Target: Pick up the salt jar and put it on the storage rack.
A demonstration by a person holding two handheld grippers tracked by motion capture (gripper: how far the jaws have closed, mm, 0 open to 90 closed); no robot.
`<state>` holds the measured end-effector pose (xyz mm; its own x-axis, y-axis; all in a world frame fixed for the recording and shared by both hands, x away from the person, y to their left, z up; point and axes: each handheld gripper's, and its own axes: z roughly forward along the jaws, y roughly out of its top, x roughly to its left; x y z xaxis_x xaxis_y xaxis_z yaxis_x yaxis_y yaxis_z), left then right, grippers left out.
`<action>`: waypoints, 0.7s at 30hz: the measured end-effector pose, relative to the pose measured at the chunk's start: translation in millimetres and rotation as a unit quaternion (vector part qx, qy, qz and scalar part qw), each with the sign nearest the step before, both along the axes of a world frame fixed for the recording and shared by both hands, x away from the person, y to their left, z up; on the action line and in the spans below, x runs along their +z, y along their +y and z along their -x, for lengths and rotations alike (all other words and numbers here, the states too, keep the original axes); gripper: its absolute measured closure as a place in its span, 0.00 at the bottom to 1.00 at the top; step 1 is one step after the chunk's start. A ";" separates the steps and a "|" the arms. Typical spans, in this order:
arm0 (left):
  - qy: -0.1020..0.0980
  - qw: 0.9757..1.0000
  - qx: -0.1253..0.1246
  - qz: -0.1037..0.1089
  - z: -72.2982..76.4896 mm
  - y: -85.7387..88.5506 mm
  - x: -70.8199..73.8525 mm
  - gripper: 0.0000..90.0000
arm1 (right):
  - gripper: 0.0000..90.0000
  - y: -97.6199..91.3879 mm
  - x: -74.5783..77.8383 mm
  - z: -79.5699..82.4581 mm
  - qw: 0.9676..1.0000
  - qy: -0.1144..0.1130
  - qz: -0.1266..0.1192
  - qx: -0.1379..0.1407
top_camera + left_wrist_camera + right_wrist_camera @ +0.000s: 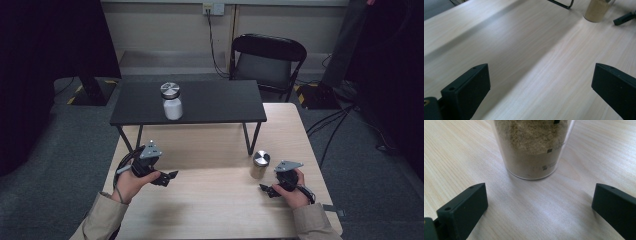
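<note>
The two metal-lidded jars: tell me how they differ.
The white jar stands on the black shelf at the far side; the tan jar stands on the wooden table near the right gripper. The white jar's contents look white; the tan jar holds tan powder. The white jar looks wider, the tan one slimmer. Both stand upright with round silver lids.

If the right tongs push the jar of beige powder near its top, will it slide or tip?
The jar stands upright, taller than wide, so a high push would probably tip it. Its clear wall looks smooth, likely slippery. Mostly full of powder with a metal lid, it may feel fairly heavy.
</note>
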<state>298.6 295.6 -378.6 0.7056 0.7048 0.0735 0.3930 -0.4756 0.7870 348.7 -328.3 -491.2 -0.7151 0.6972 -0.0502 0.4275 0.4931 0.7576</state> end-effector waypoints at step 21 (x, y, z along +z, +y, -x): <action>0.008 1.000 -0.008 0.006 10.9 6.9 -37.0 0.02 | 0.00 0.4 0.0 0.5 1.000 0.000 0.000 -0.001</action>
